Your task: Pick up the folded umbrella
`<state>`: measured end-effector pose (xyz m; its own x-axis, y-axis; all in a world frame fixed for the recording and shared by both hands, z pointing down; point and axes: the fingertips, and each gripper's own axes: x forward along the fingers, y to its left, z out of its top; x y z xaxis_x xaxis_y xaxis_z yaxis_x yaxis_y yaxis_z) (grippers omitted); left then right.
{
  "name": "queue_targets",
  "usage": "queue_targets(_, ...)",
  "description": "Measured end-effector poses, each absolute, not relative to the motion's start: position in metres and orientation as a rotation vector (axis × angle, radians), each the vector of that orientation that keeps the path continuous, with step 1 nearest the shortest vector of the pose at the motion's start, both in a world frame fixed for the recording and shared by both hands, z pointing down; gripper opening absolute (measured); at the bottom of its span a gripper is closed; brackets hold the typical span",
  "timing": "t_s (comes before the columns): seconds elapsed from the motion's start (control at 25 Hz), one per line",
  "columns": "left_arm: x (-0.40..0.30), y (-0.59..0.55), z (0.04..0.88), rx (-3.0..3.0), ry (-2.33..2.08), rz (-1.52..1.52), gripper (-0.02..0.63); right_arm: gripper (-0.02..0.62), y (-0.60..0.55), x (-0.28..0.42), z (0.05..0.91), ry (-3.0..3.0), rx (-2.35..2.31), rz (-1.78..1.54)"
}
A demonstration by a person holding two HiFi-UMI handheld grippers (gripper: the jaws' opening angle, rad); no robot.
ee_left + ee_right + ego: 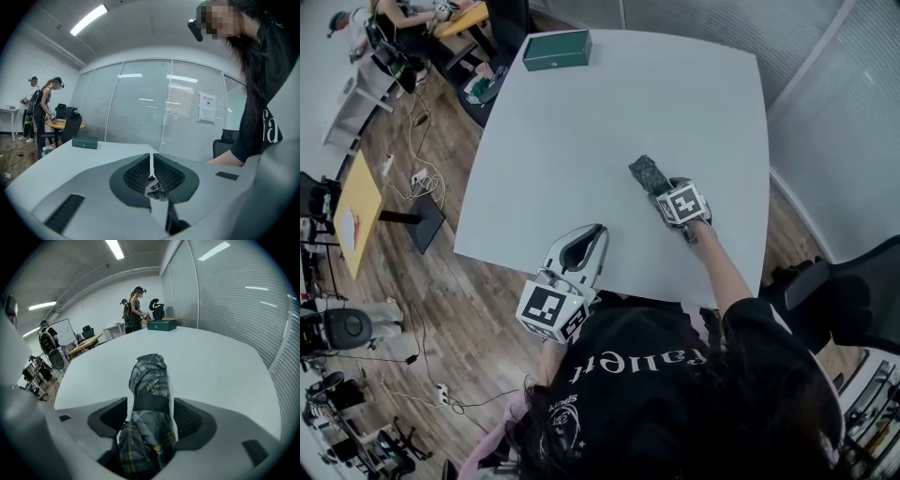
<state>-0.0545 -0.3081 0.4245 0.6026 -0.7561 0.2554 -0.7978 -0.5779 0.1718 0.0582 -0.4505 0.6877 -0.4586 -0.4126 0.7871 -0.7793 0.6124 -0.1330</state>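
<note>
The folded umbrella (645,172), in grey plaid cloth with a dark strap, lies on the white table (675,84) right of the middle. In the right gripper view the umbrella (149,376) runs between the jaws and out past them. My right gripper (151,416) is open: a thin gap shows on each side between pad and cloth. In the head view the right gripper (661,189) sits at the umbrella's near end. My left gripper (598,231) rests by the table's front edge, shut with nothing in it (151,158).
A green box (557,50) stands at the table's far edge. A black office chair (834,300) is at the right, beside a glass wall with blinds. Desks, cables and other people are off to the left on the wooden floor.
</note>
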Motion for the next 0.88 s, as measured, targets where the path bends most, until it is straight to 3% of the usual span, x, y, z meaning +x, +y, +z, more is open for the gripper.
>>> queue_targets(0.88,-0.062,-0.303,0.438,2.496,-1.329,0.264,0.037,0.262,-0.453,0.055,0.712,-2.059,0.938,0.572)
